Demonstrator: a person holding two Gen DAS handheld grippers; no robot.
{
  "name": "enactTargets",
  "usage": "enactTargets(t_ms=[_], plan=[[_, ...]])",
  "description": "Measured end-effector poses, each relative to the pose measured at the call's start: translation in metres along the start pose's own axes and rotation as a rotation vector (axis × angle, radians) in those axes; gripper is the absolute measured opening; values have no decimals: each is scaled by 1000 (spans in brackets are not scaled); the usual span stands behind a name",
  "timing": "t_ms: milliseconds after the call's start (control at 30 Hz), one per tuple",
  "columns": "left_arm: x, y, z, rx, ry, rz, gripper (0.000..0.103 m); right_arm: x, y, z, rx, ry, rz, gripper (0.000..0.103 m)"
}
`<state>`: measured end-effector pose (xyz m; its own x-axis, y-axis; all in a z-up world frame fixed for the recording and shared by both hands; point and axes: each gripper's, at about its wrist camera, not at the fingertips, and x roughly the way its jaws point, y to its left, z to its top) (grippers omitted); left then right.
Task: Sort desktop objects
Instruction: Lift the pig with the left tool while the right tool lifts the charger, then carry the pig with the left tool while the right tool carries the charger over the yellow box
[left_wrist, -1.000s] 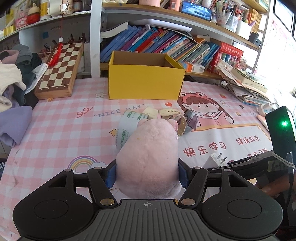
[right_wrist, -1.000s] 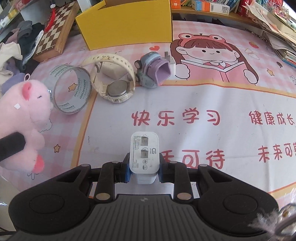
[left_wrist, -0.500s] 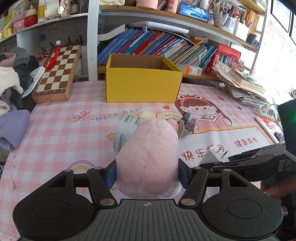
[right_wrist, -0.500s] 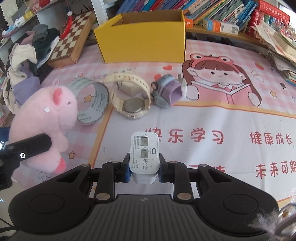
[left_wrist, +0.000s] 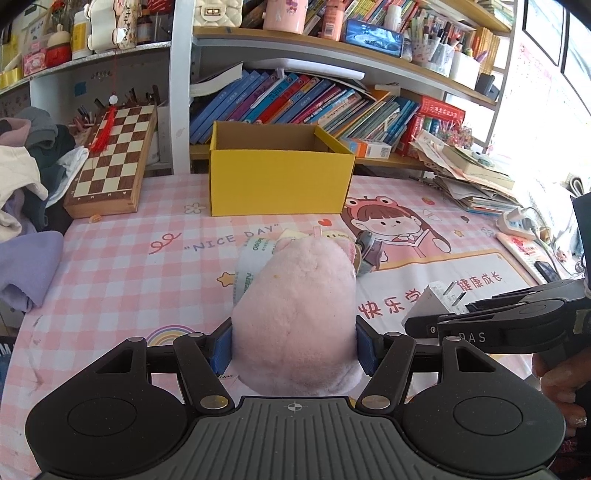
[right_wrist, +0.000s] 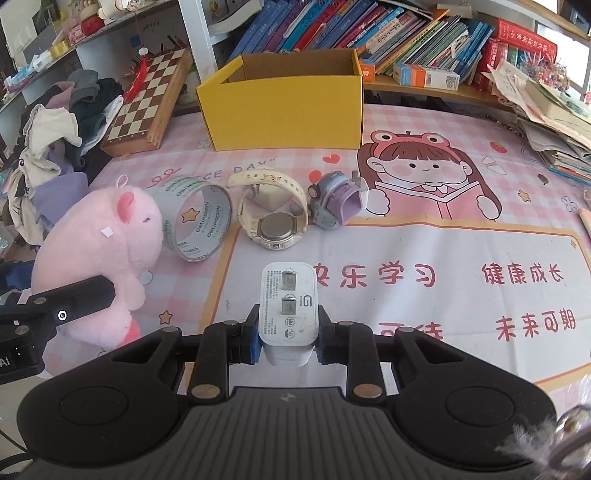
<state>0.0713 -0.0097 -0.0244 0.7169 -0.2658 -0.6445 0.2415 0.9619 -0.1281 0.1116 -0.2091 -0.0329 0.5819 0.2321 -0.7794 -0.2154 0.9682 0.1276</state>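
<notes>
Left tongs (left_wrist: 294, 343) are clenched on a pink plush pig (left_wrist: 297, 317), blue pads pressing its sides, held above the worktop (left_wrist: 110, 273). Right tongs (right_wrist: 287, 334) are clamped on a white charger (right_wrist: 289, 306), prongs facing the camera, also clear of the worktop. Ahead lie a tape roll (right_wrist: 197, 223), a cream watch (right_wrist: 272, 216) just beside it, and a purple toy car (right_wrist: 338, 201) next to the watch. Yellow box (right_wrist: 282, 105) stands open at the far edge, near a chessboard (right_wrist: 149, 101).
</notes>
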Motion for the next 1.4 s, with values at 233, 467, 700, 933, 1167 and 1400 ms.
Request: enactTargets(t_ms=[233, 467, 700, 933, 1167, 1400], plan=[[-14, 12, -6, -10, -24, -6, 64, -11, 11, -9, 7, -15, -19, 25], [-26, 22, -8, -9, -50, -11, 64, -22, 16, -9, 30, -40, -31, 25], [-30, 32, -4, -13, -62, -15, 64, -28, 21, -4, 28, -55, -29, 25], [-33, 45, 2, -34, -80, -13, 64, -28, 21, 8, 28, -53, -16, 25], [-35, 52, 13, -37, -99, -13, 64, -29, 20, 27, 1, -60, 11, 25], [-32, 56, 31, -32, -116, -3, 64, -31, 14, 52, -39, -83, 23, 25]])
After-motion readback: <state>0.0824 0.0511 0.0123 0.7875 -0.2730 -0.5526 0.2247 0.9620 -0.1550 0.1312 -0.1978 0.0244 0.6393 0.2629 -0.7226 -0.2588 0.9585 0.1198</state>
